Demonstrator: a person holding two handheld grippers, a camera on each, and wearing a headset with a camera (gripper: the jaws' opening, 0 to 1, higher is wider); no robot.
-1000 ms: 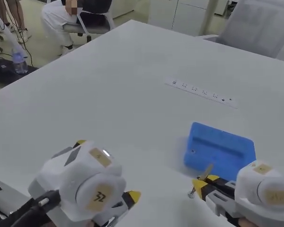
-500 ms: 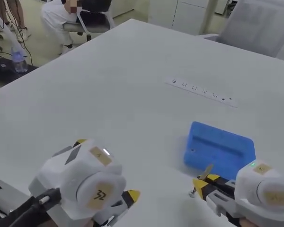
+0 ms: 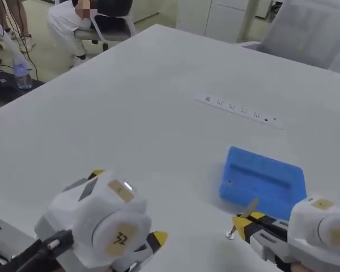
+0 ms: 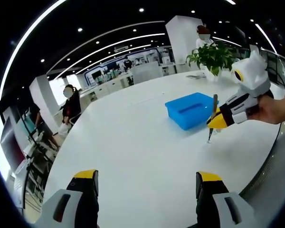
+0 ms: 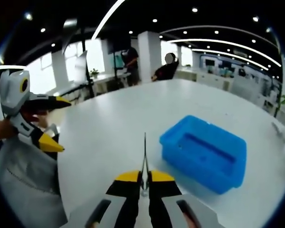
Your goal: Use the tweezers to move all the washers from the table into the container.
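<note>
A blue rectangular container [image 3: 264,178] stands on the white table [image 3: 158,113]. My right gripper [image 3: 242,222] is just in front of it, shut on thin metal tweezers [image 3: 246,211] that point down at the table. Their tips [image 3: 231,233] sit close to the surface; whether they hold a washer is too small to tell. In the right gripper view the tweezers [image 5: 144,154] rise between the shut jaws, with the container [image 5: 204,151] to their right. My left gripper [image 4: 146,183] is open and holds nothing. It hovers at the near left [image 3: 127,204], well away from the container [image 4: 192,109].
A flush socket strip [image 3: 241,111] lies in the table beyond the container. A seated person [image 3: 88,17] and chairs are past the far left edge, and a grey chair [image 3: 311,31] is at the far right. The table's near edge is just below both grippers.
Almost nothing differs. The right gripper's body has drifted slightly to the right, while the tweezers stay pointed at the same spot in front of the container.
</note>
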